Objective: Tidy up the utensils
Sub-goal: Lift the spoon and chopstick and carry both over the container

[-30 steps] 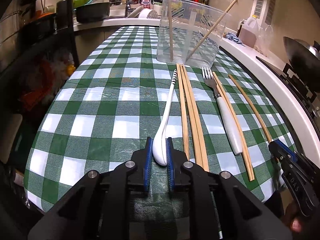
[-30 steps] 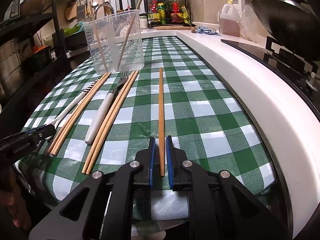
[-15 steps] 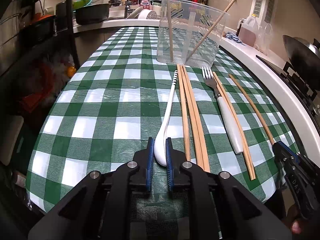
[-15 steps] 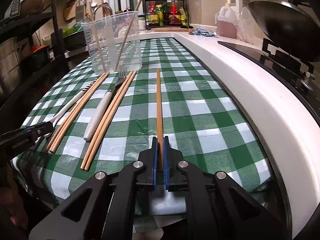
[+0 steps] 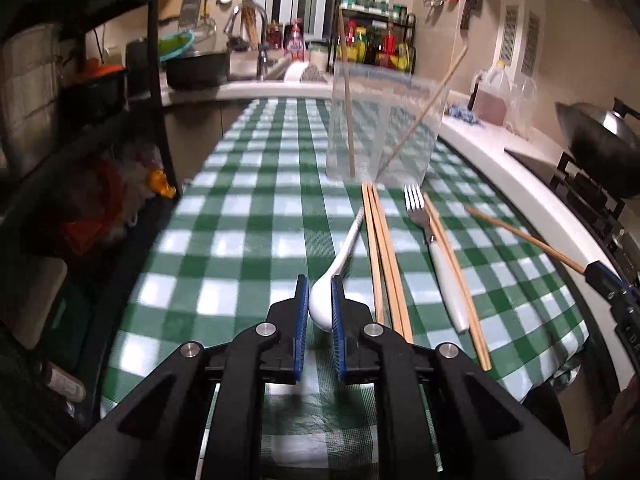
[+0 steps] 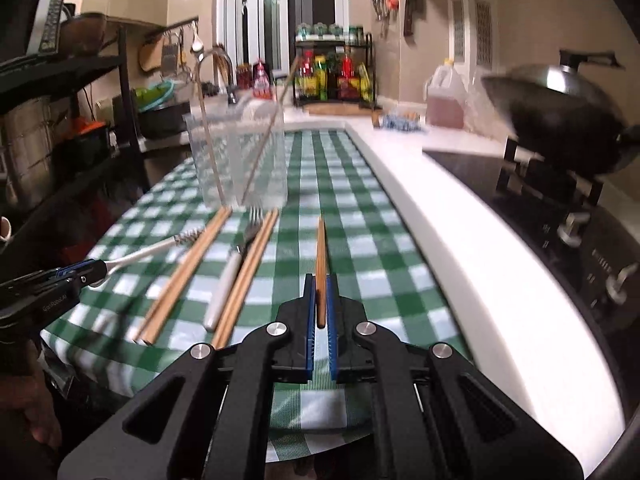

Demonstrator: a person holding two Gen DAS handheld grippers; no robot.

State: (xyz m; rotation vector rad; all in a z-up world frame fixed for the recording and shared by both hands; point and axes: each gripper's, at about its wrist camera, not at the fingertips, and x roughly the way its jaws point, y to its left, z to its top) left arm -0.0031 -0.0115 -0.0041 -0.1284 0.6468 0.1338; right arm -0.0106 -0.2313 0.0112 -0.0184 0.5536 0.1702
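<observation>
My left gripper (image 5: 320, 292) is shut on the bowl of a white spoon (image 5: 336, 268) and holds it lifted above the green checked tablecloth (image 5: 248, 216). My right gripper (image 6: 319, 296) is shut on one wooden chopstick (image 6: 320, 248), also raised; it shows at the right in the left wrist view (image 5: 520, 236). A clear plastic container (image 5: 380, 128) with two chopsticks inside stands at the far end. A white-handled fork (image 5: 440, 264) and several chopsticks (image 5: 384, 256) lie on the cloth.
A white counter edge (image 6: 460, 240) runs along the right, with a stove and a black wok (image 6: 560, 116) beyond it. A dark shelf rack (image 5: 80, 120) stands at the left. A sink and bottles are at the back.
Both grippers have lifted off the table, the left with the spoon and the right with the chopstick. The right gripper closed tighter on the chopstick.
</observation>
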